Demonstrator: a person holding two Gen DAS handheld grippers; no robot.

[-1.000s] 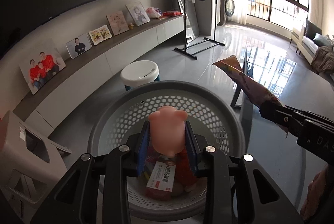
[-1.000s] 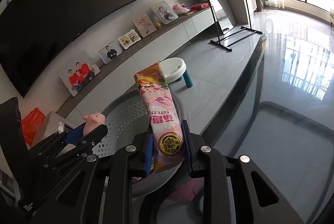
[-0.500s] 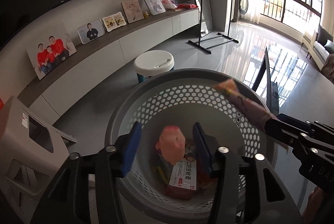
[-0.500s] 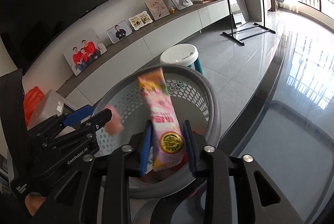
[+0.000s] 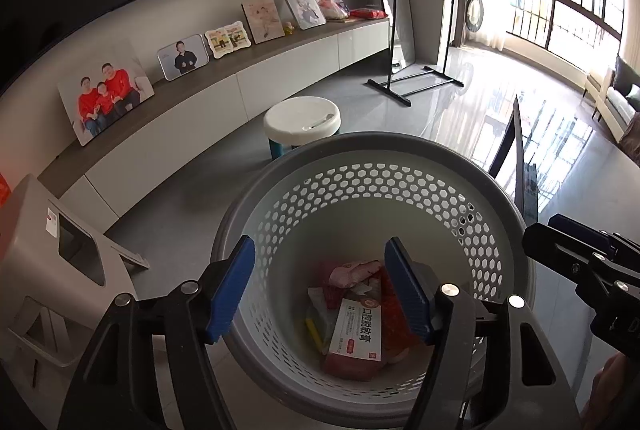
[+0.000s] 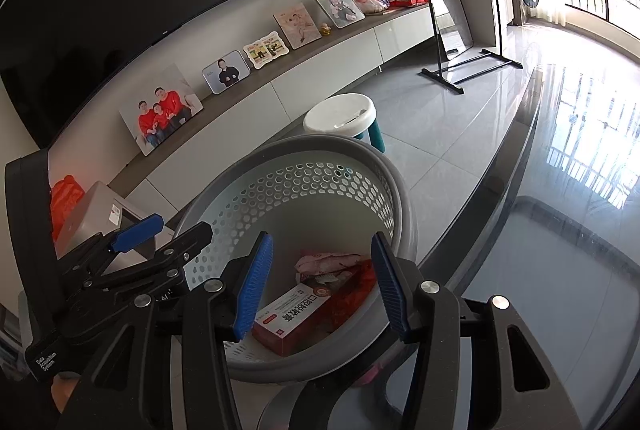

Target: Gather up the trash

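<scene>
Both loads have dropped since a second ago: the pink pig toy and the pink snack wrapper (image 6: 330, 262) now lie in the perforated laundry basket (image 5: 372, 165) beside a red medicine box (image 5: 356, 336). Left gripper (image 5: 320, 290) and right gripper (image 6: 322, 284) hang spread and empty over the rim, basket directly below and ahead of both, neither nearer.

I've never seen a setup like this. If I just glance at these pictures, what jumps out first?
The grey perforated basket fills the middle of both views, with a red-and-white box and a pink wrapper lying at its bottom. In front of it stand blue-padded clamps: the left gripper and right gripper, both spread open and holding nothing. Behind, family photos lean along a low wall shelf.
</scene>
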